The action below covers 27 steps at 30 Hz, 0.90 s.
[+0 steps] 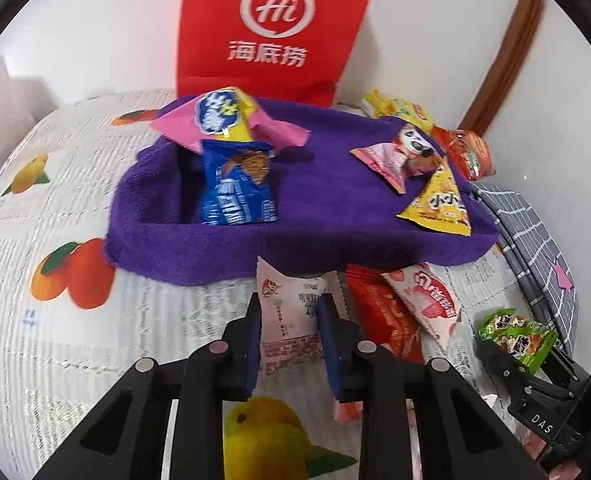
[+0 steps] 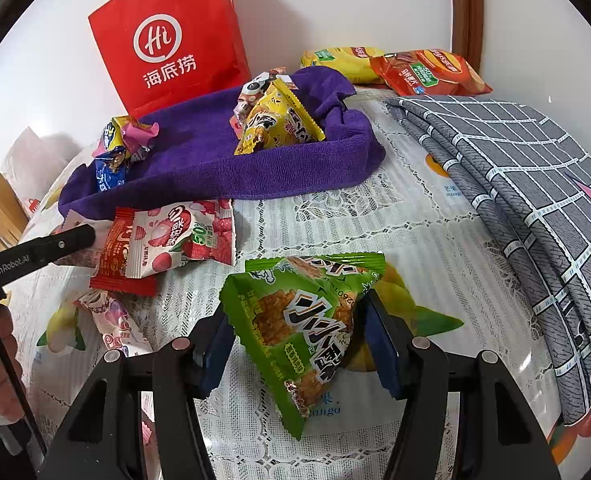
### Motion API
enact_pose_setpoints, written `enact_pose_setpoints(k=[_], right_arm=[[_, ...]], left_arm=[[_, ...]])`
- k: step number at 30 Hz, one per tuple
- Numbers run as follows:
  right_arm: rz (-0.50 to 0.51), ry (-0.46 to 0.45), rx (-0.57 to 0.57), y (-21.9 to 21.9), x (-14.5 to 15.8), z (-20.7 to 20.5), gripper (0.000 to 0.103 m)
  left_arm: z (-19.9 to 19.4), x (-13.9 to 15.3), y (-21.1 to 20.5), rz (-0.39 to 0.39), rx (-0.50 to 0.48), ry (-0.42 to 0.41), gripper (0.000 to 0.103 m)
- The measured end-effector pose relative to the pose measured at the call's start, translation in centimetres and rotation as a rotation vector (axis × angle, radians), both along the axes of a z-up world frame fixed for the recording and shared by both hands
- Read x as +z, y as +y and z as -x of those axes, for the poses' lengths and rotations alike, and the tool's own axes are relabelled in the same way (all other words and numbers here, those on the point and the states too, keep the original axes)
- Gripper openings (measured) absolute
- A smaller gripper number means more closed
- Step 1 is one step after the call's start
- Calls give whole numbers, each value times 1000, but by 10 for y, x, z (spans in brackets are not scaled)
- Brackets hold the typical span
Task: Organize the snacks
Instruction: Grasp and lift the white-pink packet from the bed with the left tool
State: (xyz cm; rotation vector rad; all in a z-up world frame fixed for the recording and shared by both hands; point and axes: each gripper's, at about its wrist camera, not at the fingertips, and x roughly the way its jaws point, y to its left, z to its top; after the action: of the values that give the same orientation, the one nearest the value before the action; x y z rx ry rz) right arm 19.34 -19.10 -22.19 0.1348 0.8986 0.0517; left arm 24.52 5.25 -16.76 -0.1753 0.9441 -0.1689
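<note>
Fingers (image 1: 255, 332) hide white packet (image 1: 291, 312) edges

The right hand-held gripper (image 2: 299, 344) clamps a green triangular snack pack (image 2: 303, 332) between its blue-padded fingers (image 2: 383, 348), above the lace-covered tabletop (image 2: 335, 220). Ahead and to its left, a purple towel (image 2: 215, 160) carries a yellow snack pack (image 2: 275, 124). A red paper bag (image 2: 167, 36) stands behind the towel. Left of the gripper lies a lychee sweets packet (image 2: 179, 236), touching a red packet (image 2: 113, 260). To the right sits a folded grey checked cloth (image 2: 527, 184)
</note>
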Motion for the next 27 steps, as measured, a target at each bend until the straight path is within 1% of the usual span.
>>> enact_pose_setpoints(k=[2, 5, 8, 11, 12, 13, 14, 15, 16, 17, 21, 22, 23, 25, 27], right_arm=[[6, 1, 1, 0, 0, 0, 61], [13, 2, 2, 1, -1, 0, 62], [25, 4, 3, 4, -1, -1, 62], [28, 5, 4, 4, -1, -1, 63], [25, 4, 4, 3, -1, -1, 63], [23, 4, 4, 3, -1, 0, 63], [19, 3, 4, 3, -1, 0, 63], [16, 2, 4, 2, -1, 0, 63], [14, 2, 4, 2, -1, 0, 63], [10, 1, 4, 1, -1, 0, 63], [-8, -3, 5, -1, -1, 1, 63], [-13, -4, 5, -2, -1, 1, 63], [-18, -5, 5, -3, -2, 1, 63], [-28, -7, 5, -3, -2, 1, 63], [-27, -7, 5, -2, -2, 2, 63]], left_arm=[[0, 1, 10, 29, 21, 14, 24], [0, 1, 28, 47, 82, 40, 24], [-5, -5, 40, 114, 104, 87, 27], [-7, -12, 43, 131, 116, 118, 35], [-7, -12, 42, 131, 112, 114, 39], [-8, -12, 38, 123, 98, 112, 45], [-7, -12, 35, 115, 88, 106, 49], [-7, -12, 29, 96, 71, 98, 57], [-7, -12, 22, 60, 60, 89, 61], [-6, -11, 17, 25, 54, 81, 62], [-1, -17, -16, -213, 28, 32, 65], [1, -17, -23, -248, 26, 5, 63], [1, -17, -26, -251, 17, -3, 61], [1, -16, -25, -228, 5, -6, 53], [2, -14, -18, -200, 17, -15, 45]])
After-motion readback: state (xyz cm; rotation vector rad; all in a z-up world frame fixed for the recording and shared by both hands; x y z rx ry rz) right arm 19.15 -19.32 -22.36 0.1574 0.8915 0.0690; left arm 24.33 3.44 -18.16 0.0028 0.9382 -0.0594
